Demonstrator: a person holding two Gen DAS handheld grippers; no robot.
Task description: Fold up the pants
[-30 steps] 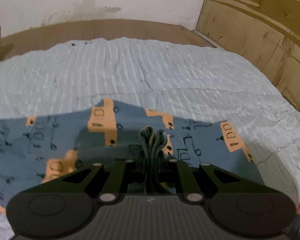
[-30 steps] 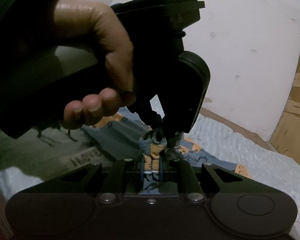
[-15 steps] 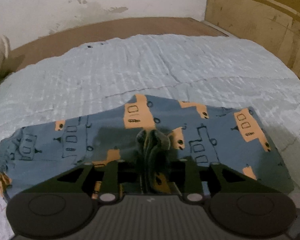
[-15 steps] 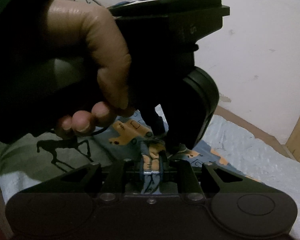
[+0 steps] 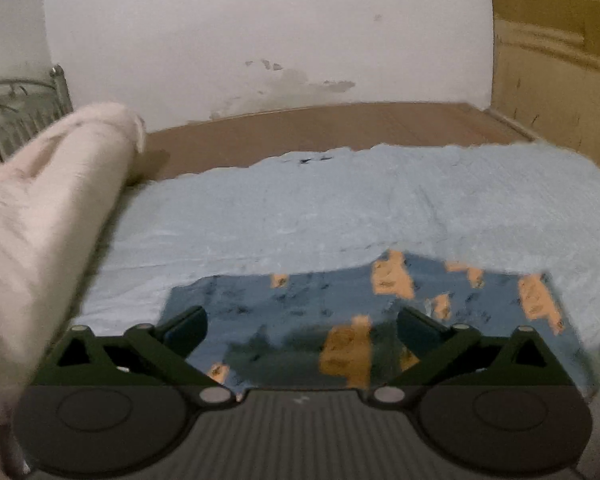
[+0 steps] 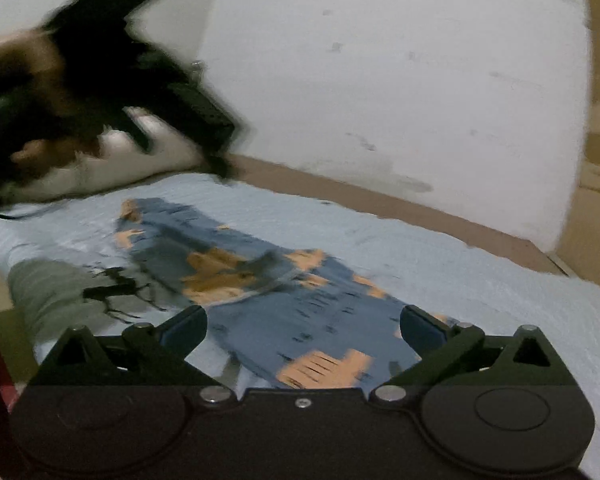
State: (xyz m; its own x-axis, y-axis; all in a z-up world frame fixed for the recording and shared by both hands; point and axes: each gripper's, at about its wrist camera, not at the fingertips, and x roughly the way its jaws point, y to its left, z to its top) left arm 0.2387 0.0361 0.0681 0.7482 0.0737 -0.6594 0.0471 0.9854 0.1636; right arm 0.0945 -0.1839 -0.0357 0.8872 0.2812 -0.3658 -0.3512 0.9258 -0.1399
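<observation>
Pants (image 6: 268, 300), one pair in blue cloth printed with orange vehicles and dark line drawings, lie flat on a pale blue quilted cover (image 5: 300, 216) spread over a bed. Seen from the right wrist camera, the garment stretches as one long band from the lower right, just ahead of the gripper, up and away to the left, its far end showing an orange patch near the cover's edge. From the left wrist camera the same pair (image 5: 340, 312) runs crosswise, left to right, just beyond the fingertips; both views are blurred.

Two grippers are at work. The left gripper (image 5: 300, 324) has just been opening and its jaws now stand wide apart, the cloth lying on the cover below and between them, not pinched. The right gripper (image 6: 302, 328) has likewise just been opening; its jaws are spread wide over the near end of the pants, with no fabric caught by either pad.

In the right wrist view one hand (image 6: 24, 92) appears at upper left, a smeared shape wrapped around the dark body of the left tool. One pale rolled blanket (image 5: 48, 208) lies along the left side of the bed. A white wall (image 5: 268, 32) stands behind, and a wooden panel (image 5: 556, 64) rises at the right.
</observation>
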